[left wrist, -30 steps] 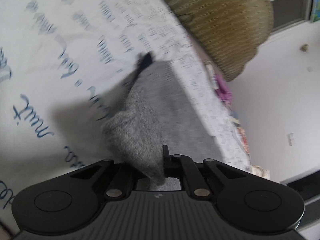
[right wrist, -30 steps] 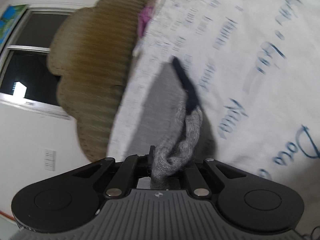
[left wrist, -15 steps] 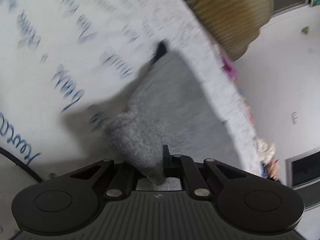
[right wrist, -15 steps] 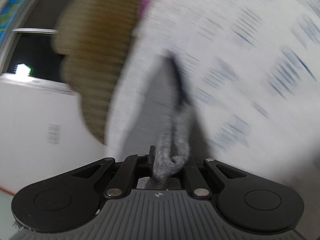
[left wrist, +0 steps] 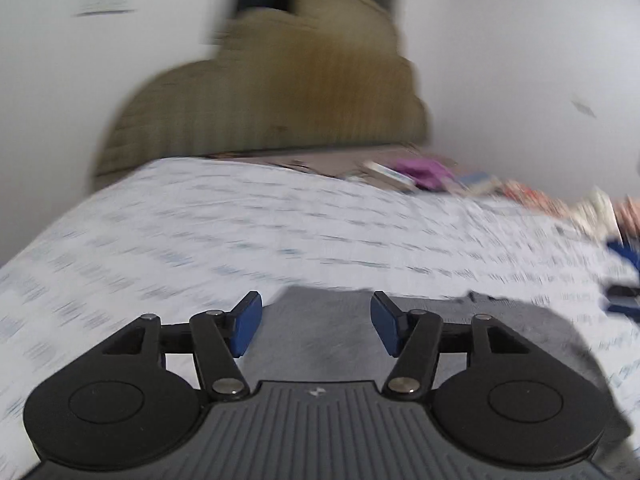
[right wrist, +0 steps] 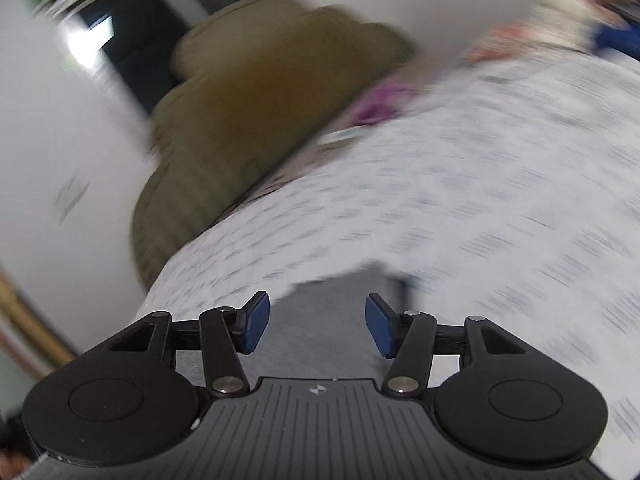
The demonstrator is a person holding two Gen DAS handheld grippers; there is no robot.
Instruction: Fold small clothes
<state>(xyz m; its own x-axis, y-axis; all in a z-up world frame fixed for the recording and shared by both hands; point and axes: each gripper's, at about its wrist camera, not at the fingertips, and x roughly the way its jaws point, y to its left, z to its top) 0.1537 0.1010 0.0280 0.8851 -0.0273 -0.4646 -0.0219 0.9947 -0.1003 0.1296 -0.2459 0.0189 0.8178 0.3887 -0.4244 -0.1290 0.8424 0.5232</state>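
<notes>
Both grippers have let go since a second ago: each then pinched a bunched corner of the grey cloth, and now the left gripper [left wrist: 316, 330] and right gripper [right wrist: 317, 326] stand spread wide, blue pads bare. Grey cloth [left wrist: 320, 344] lies flat on the printed sheet [left wrist: 280, 232], directly under and just ahead of both tools, its far edge near the fingertips. In the left view it runs off to the right, so its long axis seems left-right. Neither hand looks clearly nearer. Frames are blurred.
</notes>
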